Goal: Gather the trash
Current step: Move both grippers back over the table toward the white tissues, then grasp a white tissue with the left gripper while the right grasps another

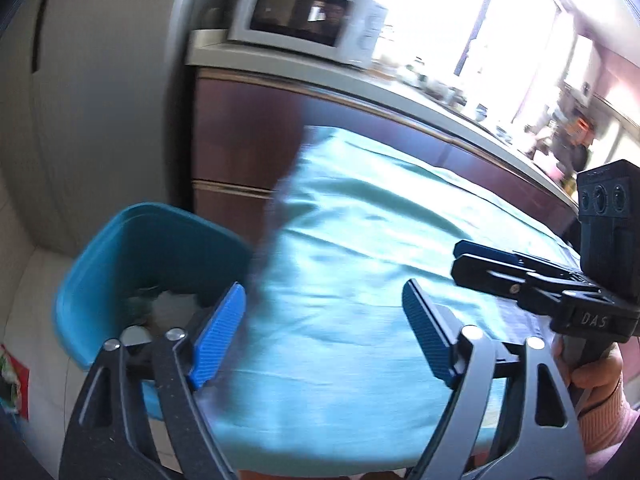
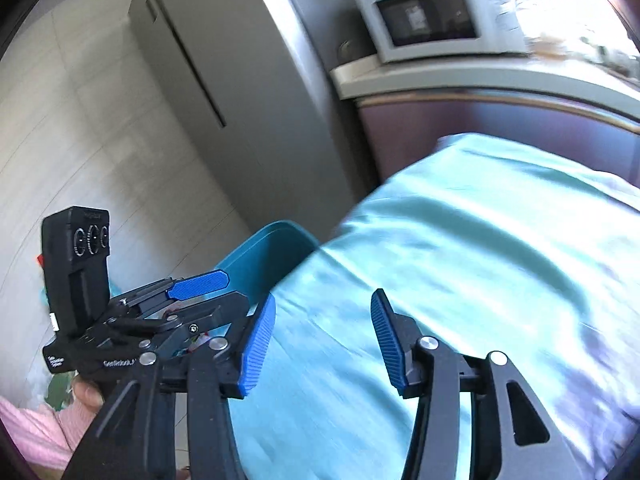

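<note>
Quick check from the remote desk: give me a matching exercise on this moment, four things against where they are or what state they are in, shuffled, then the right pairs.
Things
1. blue bin
2. microwave
3. left gripper
4. turquoise cloth

Places or states
A. spread over the table top
B. on the counter, near the bright window
C. on the floor beside the table, with crumpled trash inside
D. jaws apart, nothing between them

Right pairs: 1-C, 2-B, 3-D, 4-A
</note>
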